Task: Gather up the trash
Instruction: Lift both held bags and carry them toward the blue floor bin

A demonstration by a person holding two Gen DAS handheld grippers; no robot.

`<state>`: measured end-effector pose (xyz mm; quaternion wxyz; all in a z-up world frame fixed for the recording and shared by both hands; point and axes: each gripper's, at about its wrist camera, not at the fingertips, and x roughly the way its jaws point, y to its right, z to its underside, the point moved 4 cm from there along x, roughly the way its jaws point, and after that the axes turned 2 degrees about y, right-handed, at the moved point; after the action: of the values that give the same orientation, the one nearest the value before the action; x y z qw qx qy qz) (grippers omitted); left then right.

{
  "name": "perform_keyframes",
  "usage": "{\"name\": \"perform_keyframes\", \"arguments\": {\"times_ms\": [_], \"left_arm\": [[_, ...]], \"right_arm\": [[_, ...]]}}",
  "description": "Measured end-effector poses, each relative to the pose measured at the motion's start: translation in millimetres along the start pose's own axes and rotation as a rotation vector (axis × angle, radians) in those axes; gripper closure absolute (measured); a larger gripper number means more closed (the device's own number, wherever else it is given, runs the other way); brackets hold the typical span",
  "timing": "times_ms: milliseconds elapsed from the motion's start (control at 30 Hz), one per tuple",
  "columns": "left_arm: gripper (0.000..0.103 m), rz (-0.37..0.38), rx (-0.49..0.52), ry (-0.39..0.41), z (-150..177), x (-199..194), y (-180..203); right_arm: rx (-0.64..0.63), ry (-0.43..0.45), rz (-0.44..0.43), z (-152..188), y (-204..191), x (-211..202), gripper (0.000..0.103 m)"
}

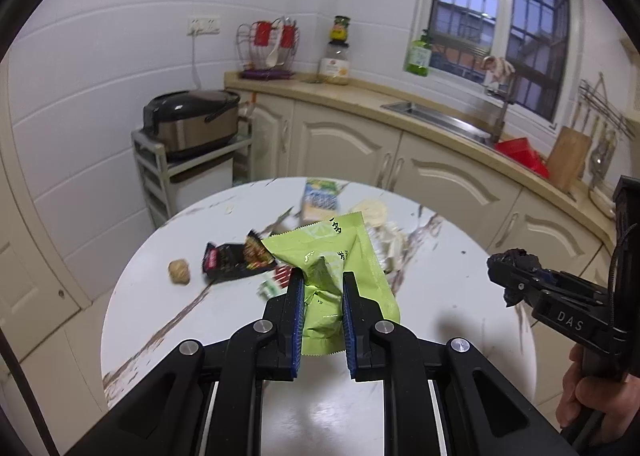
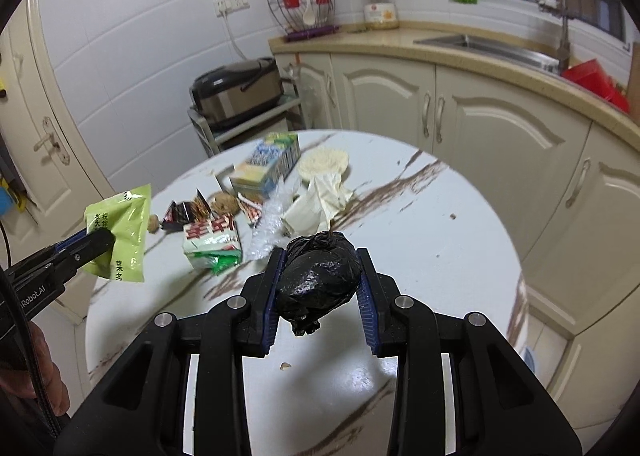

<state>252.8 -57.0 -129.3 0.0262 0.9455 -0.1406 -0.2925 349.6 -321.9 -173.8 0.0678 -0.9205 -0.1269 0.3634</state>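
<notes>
Left gripper (image 1: 320,276): closed tight on a crumpled green wrapper (image 1: 332,256), which is held clear above the table (image 1: 160,296).
Right gripper (image 2: 320,256): partly closed on a knotted black bag (image 2: 318,276), pressed between both pads and lifted off the table top.
Green wrapper: in the right wrist view it is seen at the left edge, pinched near its lower half, hanging beyond the table rim.
Trash left on the table: a dark snack packet (image 1: 236,260), a red and white carton (image 2: 212,240), a blue and yellow carton (image 2: 266,166), clear plastic film (image 2: 268,228), a crumpled tissue (image 2: 320,200), a round pale lid (image 2: 324,160) and a small brown lump (image 1: 179,272).
Table: round, white with brown veins, set before the kitchen cabinets (image 1: 340,144).
</notes>
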Motion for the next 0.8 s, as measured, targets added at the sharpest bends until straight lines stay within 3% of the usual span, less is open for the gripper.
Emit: {"name": "perform_keyframes", "arguments": {"times_ms": [267, 433, 800], "left_arm": [[0.09, 0.073, 0.095, 0.048, -13, -11, 65], [0.09, 0.153, 0.158, 0.047, -18, 3, 114], [0.09, 0.362, 0.276, -0.096, -16, 95, 236]], "right_arm": [[0.035, 0.087, 0.032, -10, 27, -45, 0.071], [0.085, 0.14, 0.09, -12, 69, -77, 0.071], [0.281, 0.165, 0.288, 19, 213, -129, 0.071]]}}
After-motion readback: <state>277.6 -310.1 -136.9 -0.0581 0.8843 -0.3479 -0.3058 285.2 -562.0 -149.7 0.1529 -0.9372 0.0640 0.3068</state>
